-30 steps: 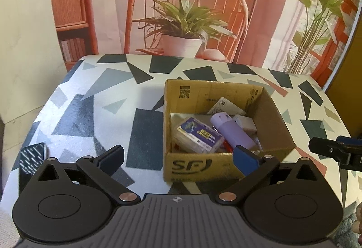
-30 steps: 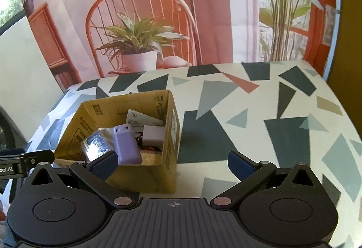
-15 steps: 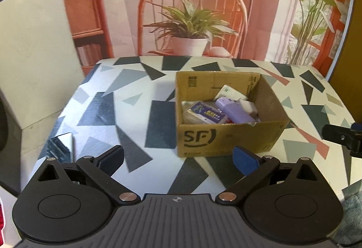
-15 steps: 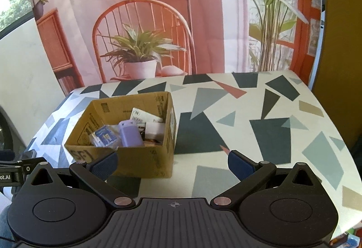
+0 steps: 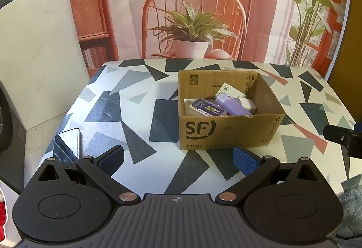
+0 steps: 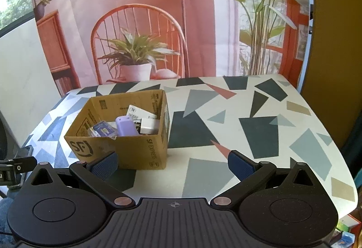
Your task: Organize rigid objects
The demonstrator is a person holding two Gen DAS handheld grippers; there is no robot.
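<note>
Lying beside the cardboard box (image 5: 228, 132): a phone (image 5: 67, 145); both grippers empty.

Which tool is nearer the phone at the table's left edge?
Left. The left tool hangs open with the phone right beside its left finger. The right tool is open past the cardboard box, farther right.

Both views toward cardboard box (image 5: 228, 130)
</note>
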